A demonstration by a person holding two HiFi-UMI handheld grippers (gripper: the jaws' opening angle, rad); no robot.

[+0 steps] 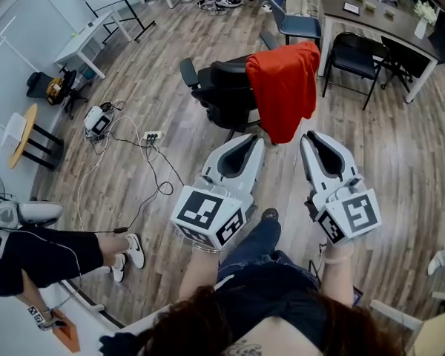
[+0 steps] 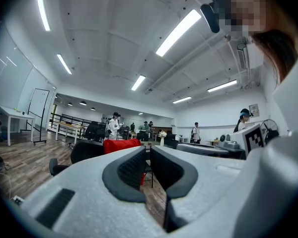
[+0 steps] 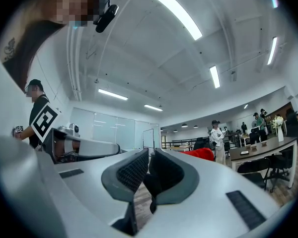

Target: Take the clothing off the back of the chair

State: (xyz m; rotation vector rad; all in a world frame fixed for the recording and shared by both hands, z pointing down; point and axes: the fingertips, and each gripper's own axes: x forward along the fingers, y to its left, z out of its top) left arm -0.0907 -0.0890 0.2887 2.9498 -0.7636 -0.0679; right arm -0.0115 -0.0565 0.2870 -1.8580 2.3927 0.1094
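Red garment (image 1: 284,87): draped over the back of a black chair (image 1: 221,89). Likely soft, light, limp (should slide free); pinch the top fold. Left gripper (image 1: 254,142), right gripper (image 1: 308,138): jaws together, empty.

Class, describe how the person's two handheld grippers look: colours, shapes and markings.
The left gripper and right gripper are matching pale grey moulded shells that taper forwards. Black textured pads line their jaws. Each carries a cube with black-and-white square markers at its rear.
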